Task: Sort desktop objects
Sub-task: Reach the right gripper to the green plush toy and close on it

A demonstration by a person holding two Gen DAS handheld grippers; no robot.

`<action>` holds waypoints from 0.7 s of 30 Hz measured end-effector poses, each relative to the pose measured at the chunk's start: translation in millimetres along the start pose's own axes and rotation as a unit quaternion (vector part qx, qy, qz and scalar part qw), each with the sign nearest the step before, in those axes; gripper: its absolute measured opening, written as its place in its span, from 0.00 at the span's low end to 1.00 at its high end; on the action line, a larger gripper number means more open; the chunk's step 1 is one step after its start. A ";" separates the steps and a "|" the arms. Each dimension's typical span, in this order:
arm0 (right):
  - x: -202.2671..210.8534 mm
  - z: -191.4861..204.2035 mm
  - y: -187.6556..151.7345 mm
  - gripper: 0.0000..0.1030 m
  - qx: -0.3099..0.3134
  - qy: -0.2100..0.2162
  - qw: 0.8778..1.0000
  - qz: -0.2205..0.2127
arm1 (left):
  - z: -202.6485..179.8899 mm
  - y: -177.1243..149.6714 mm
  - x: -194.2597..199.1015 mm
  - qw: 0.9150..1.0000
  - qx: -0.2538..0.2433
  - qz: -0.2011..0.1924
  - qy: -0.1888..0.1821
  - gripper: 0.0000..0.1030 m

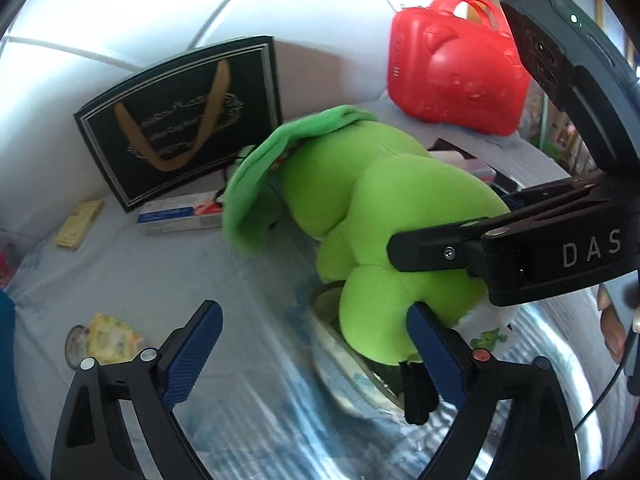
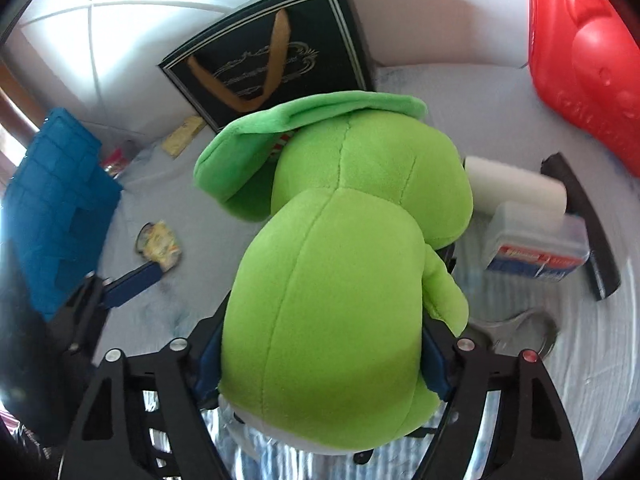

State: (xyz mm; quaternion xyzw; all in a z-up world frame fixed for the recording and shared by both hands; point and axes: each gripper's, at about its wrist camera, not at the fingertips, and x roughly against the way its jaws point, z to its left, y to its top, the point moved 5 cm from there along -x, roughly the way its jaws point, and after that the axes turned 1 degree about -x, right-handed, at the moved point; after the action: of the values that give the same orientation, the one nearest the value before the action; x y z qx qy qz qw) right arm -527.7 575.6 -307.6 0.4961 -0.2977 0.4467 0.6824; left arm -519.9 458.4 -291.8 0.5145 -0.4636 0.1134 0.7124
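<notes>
A bright green plush toy (image 2: 340,280) with a darker green cape fills the right wrist view. My right gripper (image 2: 322,364) is shut on its lower body, a blue pad pressed into each side. In the left wrist view the same plush toy (image 1: 380,208) stands right of centre, with one black finger (image 1: 432,248) of the right gripper lying across it. My left gripper (image 1: 312,316) is open just left of the toy. Its right pad sits against the toy's lowest bulge, and its left pad is in free air. A round metal dish (image 1: 352,376) lies under the toy.
Against the wall lean a black gift bag (image 1: 180,128) with a gold ribbon and a red bear-faced case (image 1: 456,68). A blue crate (image 2: 60,208), a yellow snack cup (image 2: 160,240), a white roll (image 2: 516,188), a clear box (image 2: 536,248) and a wrench (image 2: 520,328) lie around.
</notes>
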 end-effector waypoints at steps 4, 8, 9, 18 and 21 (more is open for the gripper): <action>25.7 11.6 -16.7 0.70 0.000 0.031 0.999 -0.016 | -5.1 -9.7 16.7 1.000 -0.003 0.005 -0.018 0.48; 52.6 42.8 -54.9 0.67 0.002 0.078 0.997 -0.022 | 4.7 -37.5 46.1 0.999 0.003 0.023 -0.025 0.13; 57.2 52.7 -69.2 0.66 -0.001 0.092 0.995 -0.022 | 11.7 -48.4 54.4 0.999 0.005 0.027 -0.017 0.13; 65.1 82.6 -174.0 0.66 -0.011 0.115 0.993 -0.012 | 64.7 -141.0 122.2 0.996 0.048 0.028 0.065 0.65; 75.7 73.7 -191.5 0.66 0.024 0.044 0.998 -0.026 | 59.2 -155.3 127.9 0.997 0.060 0.028 0.044 0.65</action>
State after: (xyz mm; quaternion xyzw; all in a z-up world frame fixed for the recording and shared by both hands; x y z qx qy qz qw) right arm -319.6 509.0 -297.6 0.4997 -0.2440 0.4574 0.6939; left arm -383.3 299.3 -287.5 0.5373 -0.4388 0.1836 0.6964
